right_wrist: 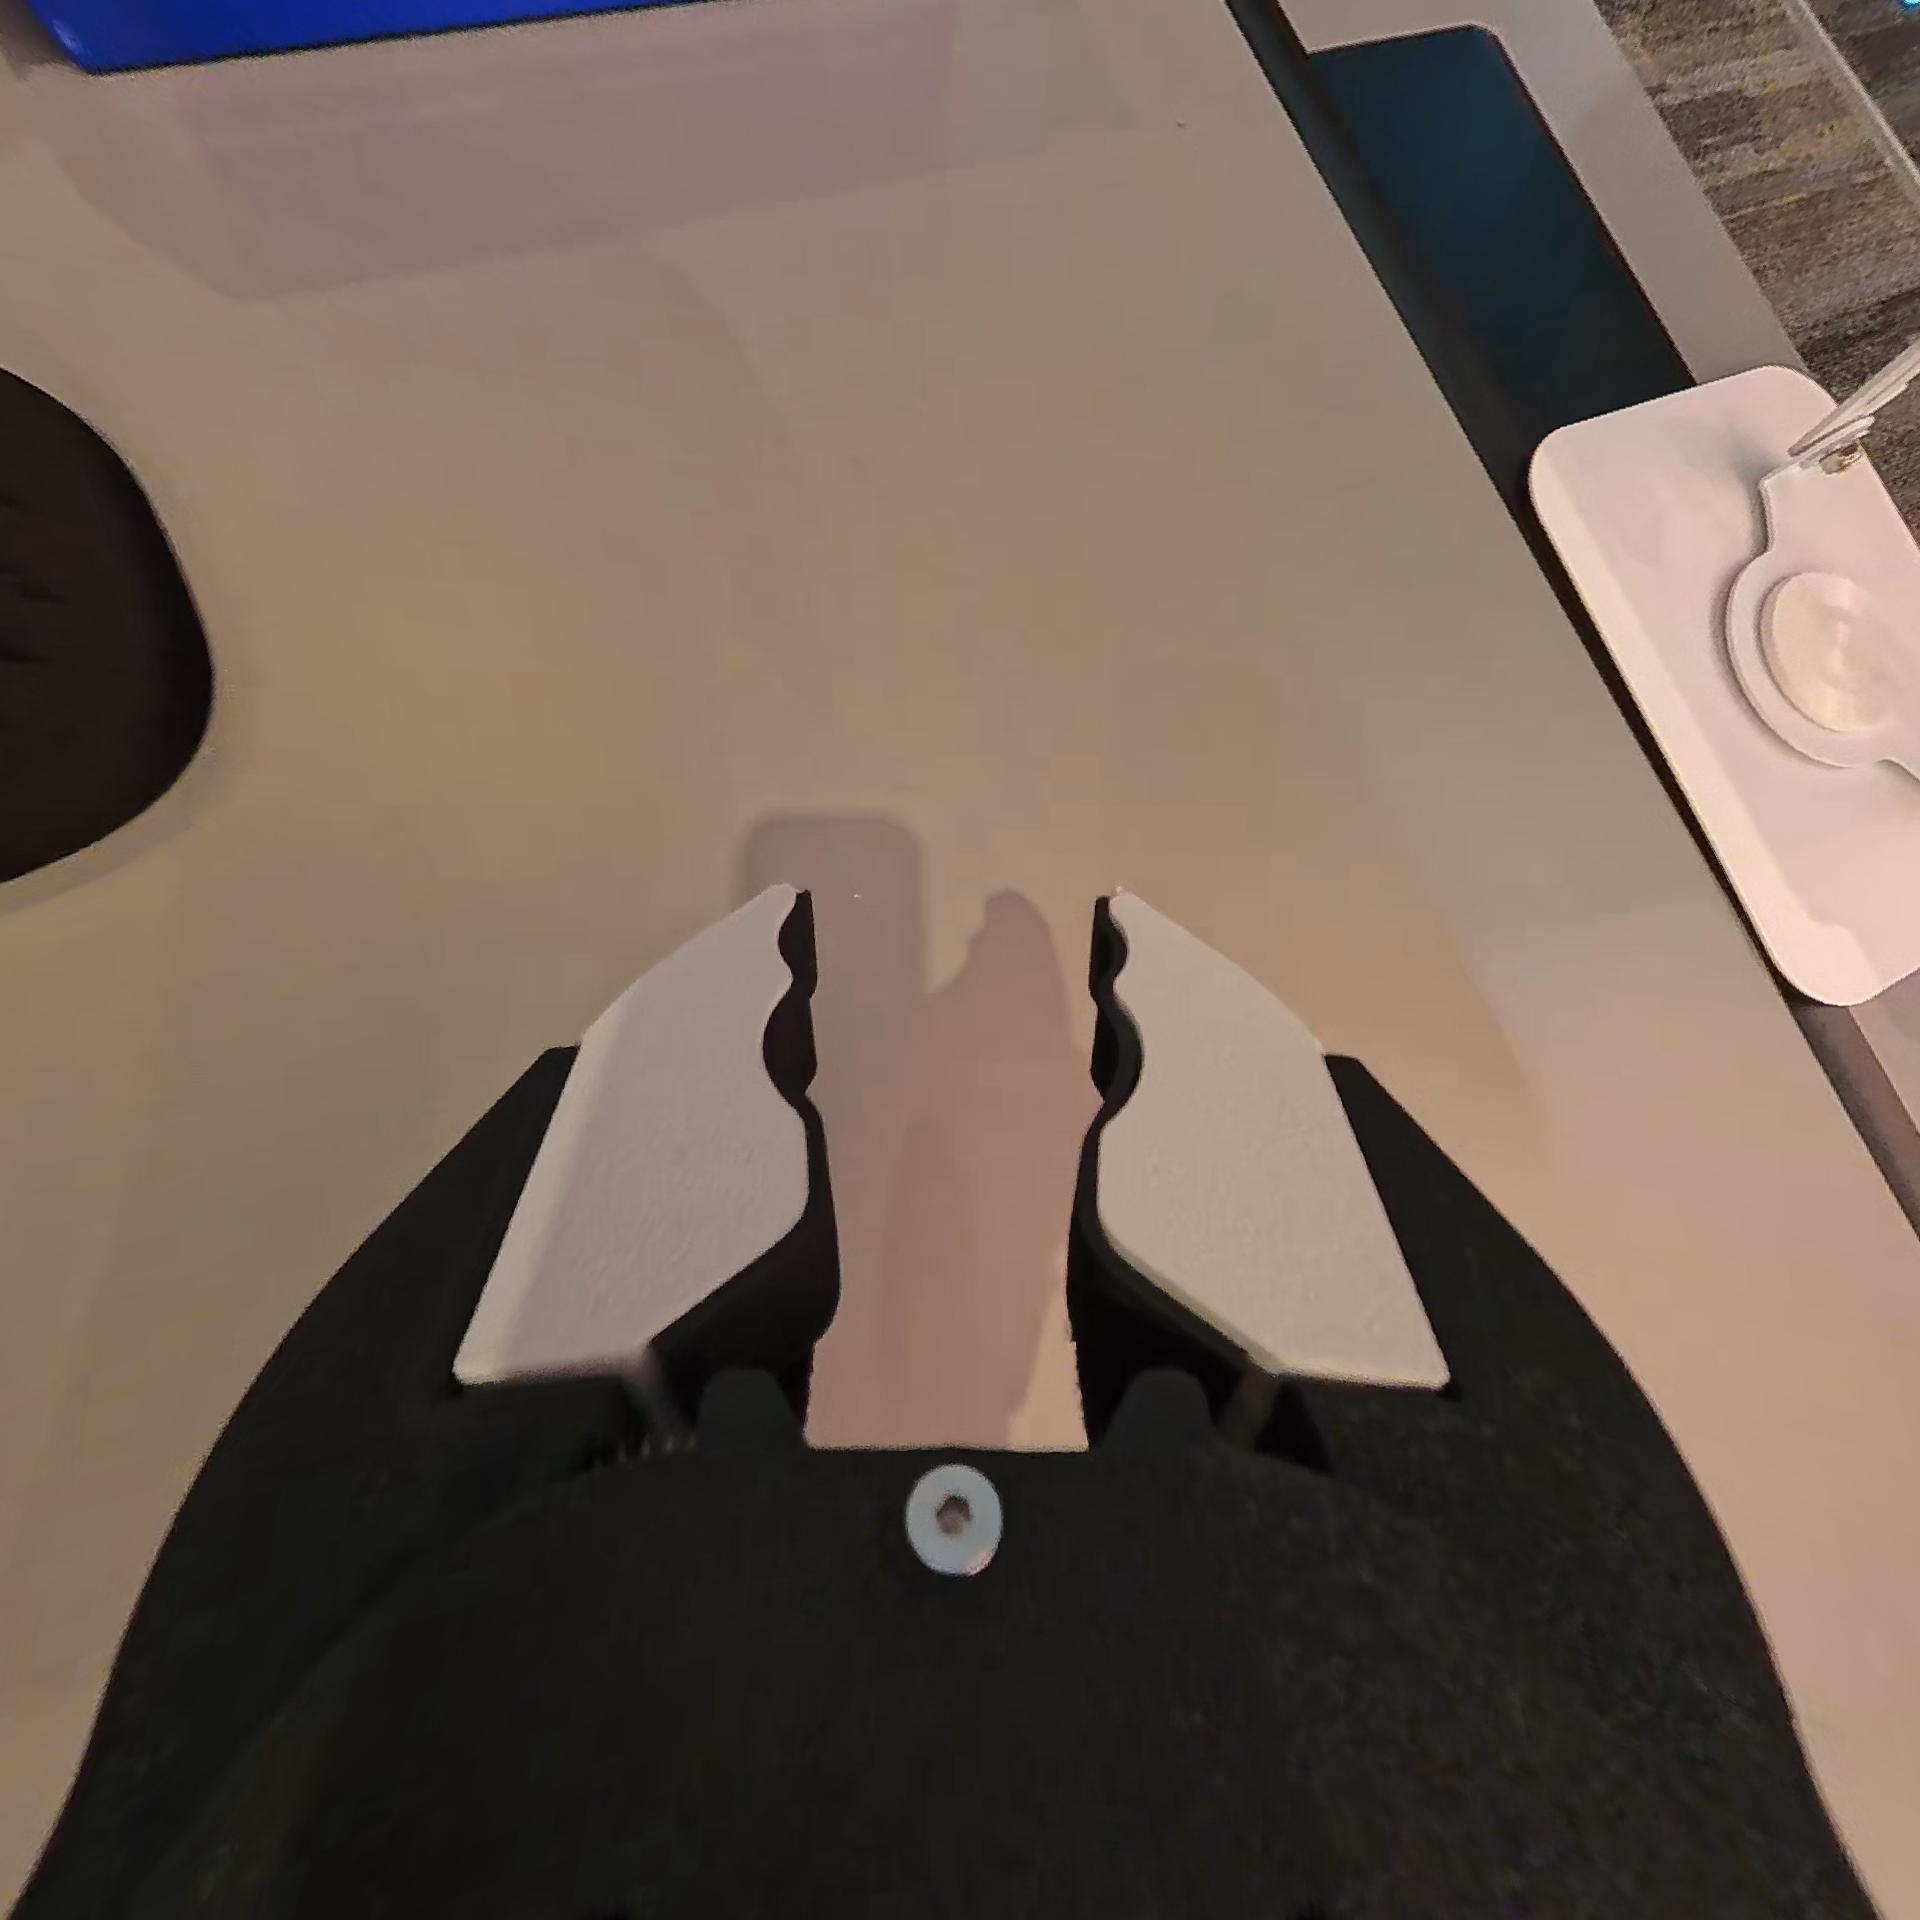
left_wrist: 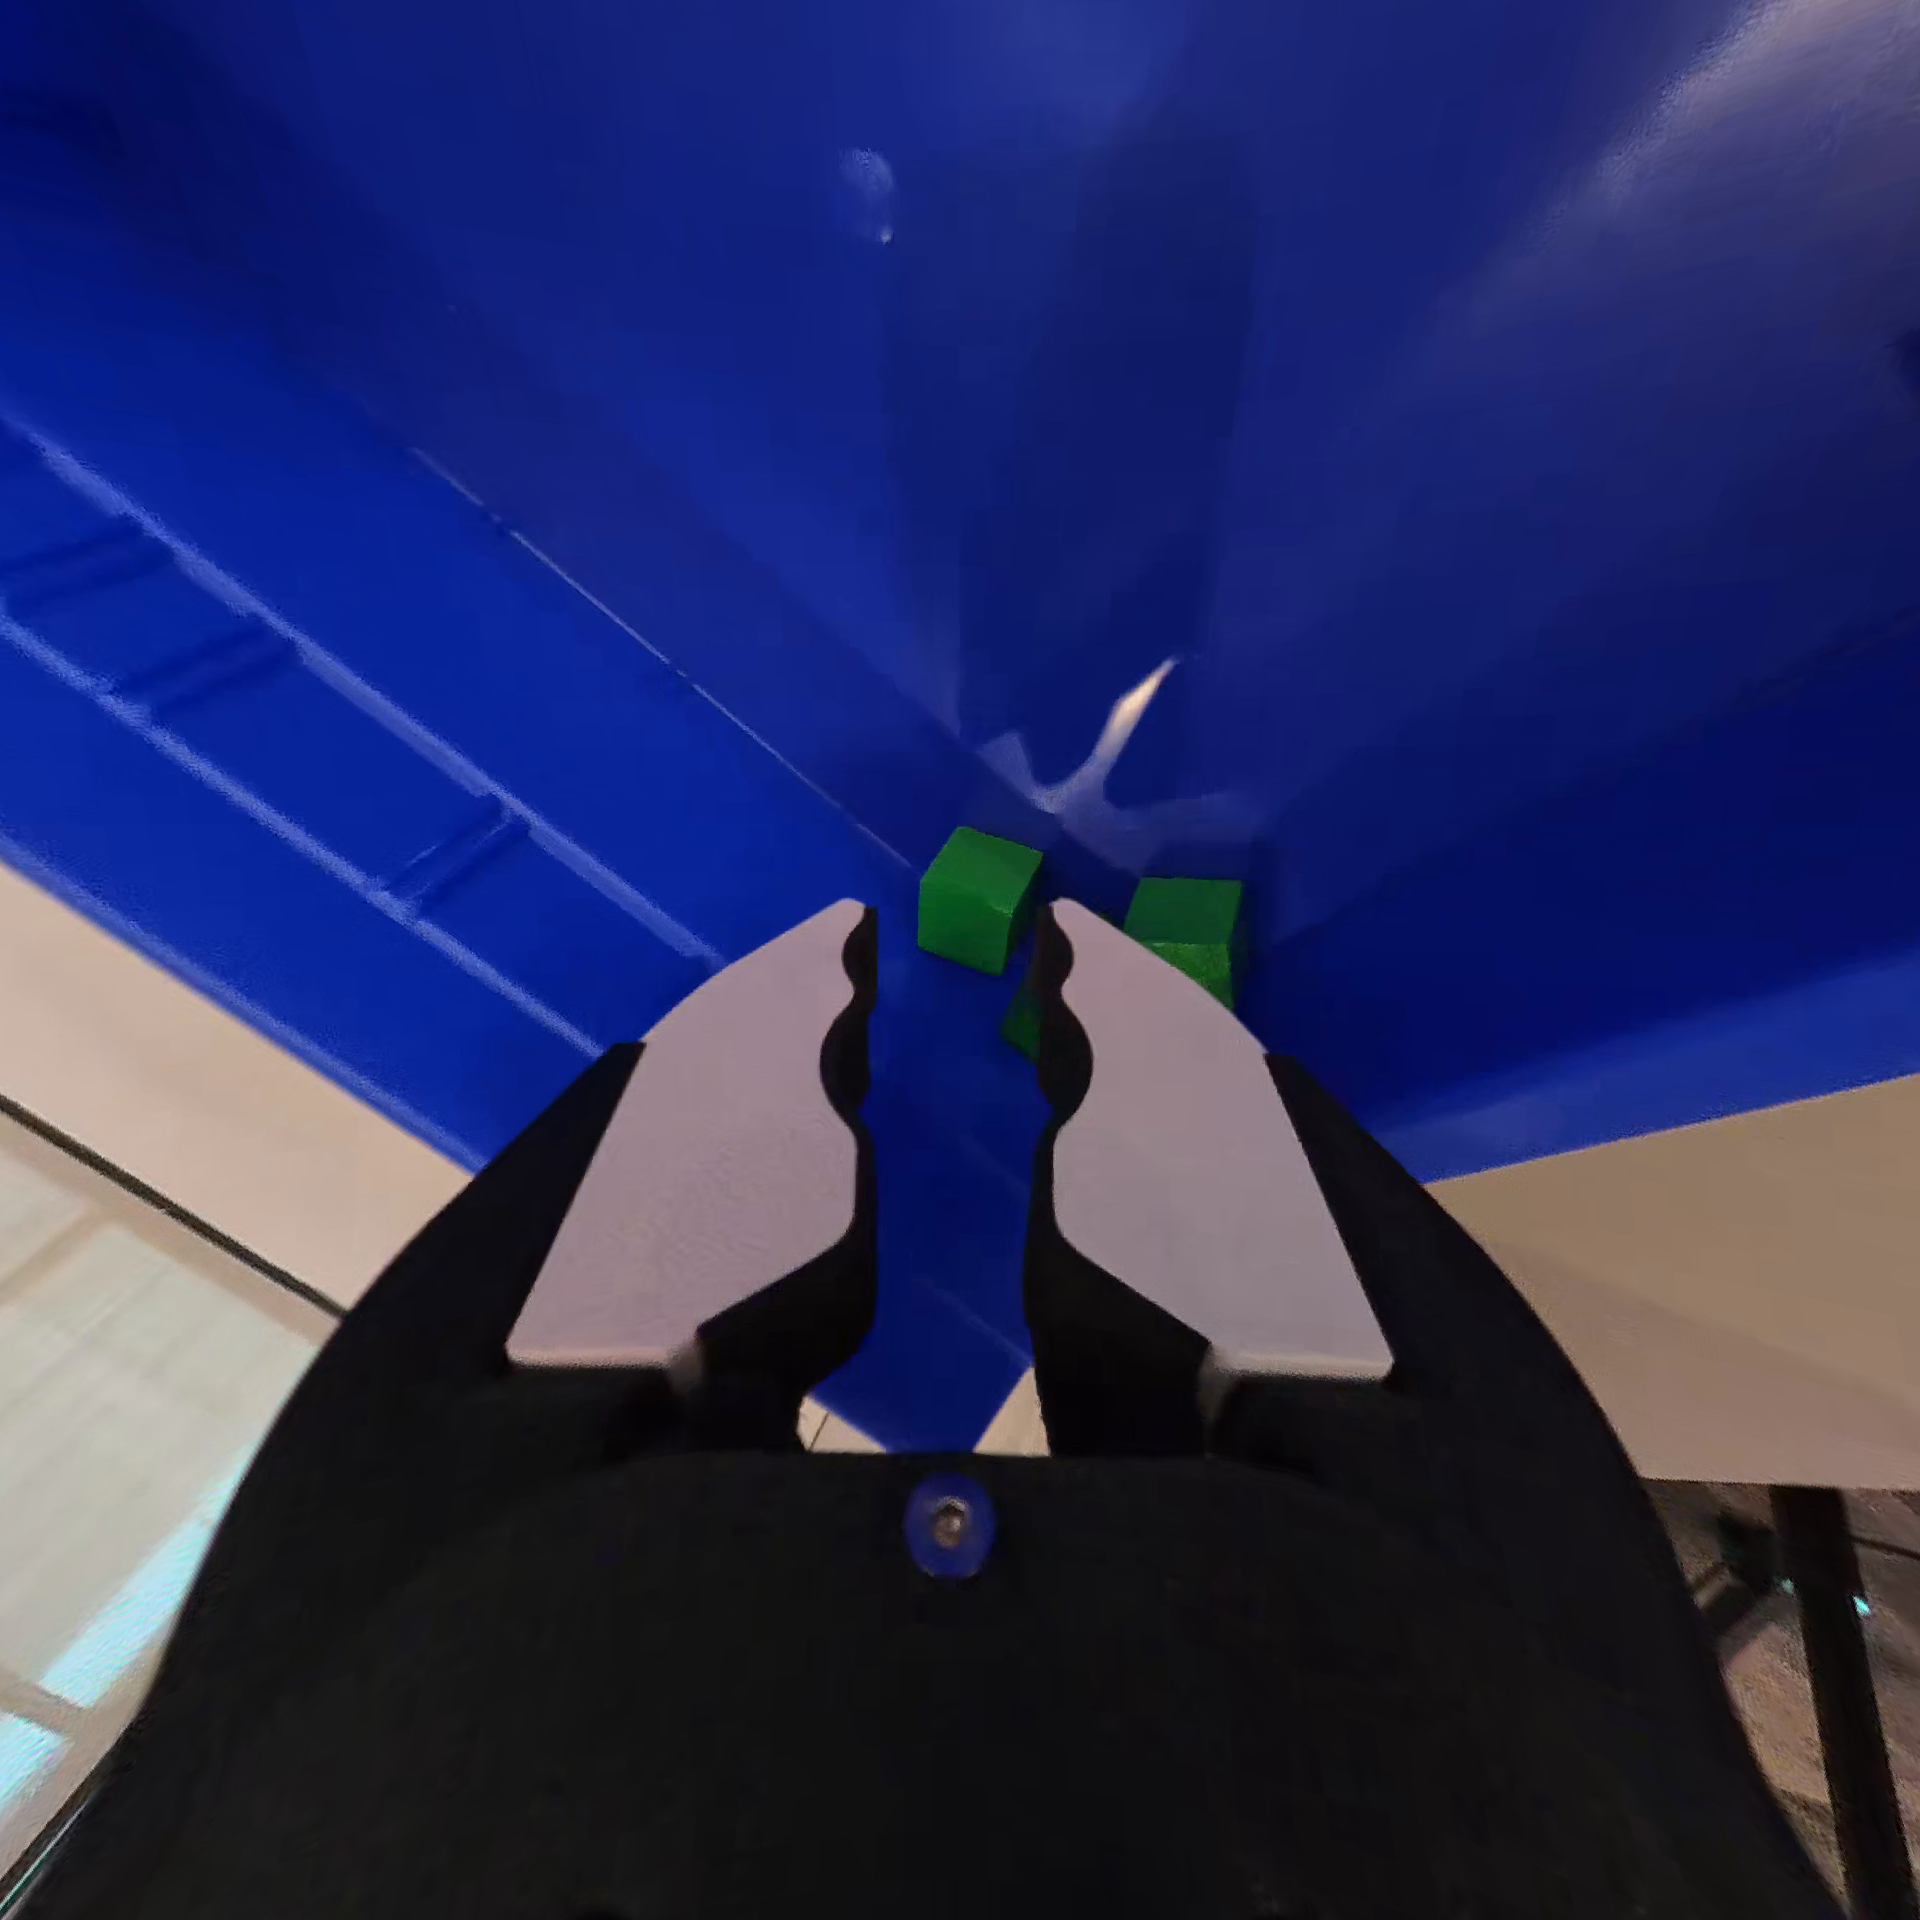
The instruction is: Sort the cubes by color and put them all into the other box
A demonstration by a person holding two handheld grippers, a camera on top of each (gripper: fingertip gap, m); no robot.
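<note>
- The left claw (left_wrist: 956,920) hangs over a corner of the blue box (left_wrist: 727,468), its jaws parted with nothing between them — blue floor shows through the gap.
- Three green cubes crowd that corner. One green cube (left_wrist: 979,900) sits just beyond the fingertips, slightly right of the gap's centre line. A second green cube (left_wrist: 1184,912) lies close against the right-hand wall, and a third green piece (left_wrist: 1023,1023) peeks out beside the right finger, mostly hidden by it.
- I cannot tell whether this is the source box or the destination one; only green shows here.
- If the step is a pick, the near cube looks the easiest: it stands apart from the walls. Shift the claw a touch right so the cube centres between the fingers, turn to meet two flat faces and not its corners, then lower before closing.
- Risk as I judge it: the right finger could nudge the hidden piece or jam against the wall.
- The right claw (right_wrist: 954,904) hovers open and empty over the bare beige worktop (right_wrist: 727,520) — well away from the box, whose blue edge (right_wrist: 156,42) shows at the top left.
</note>
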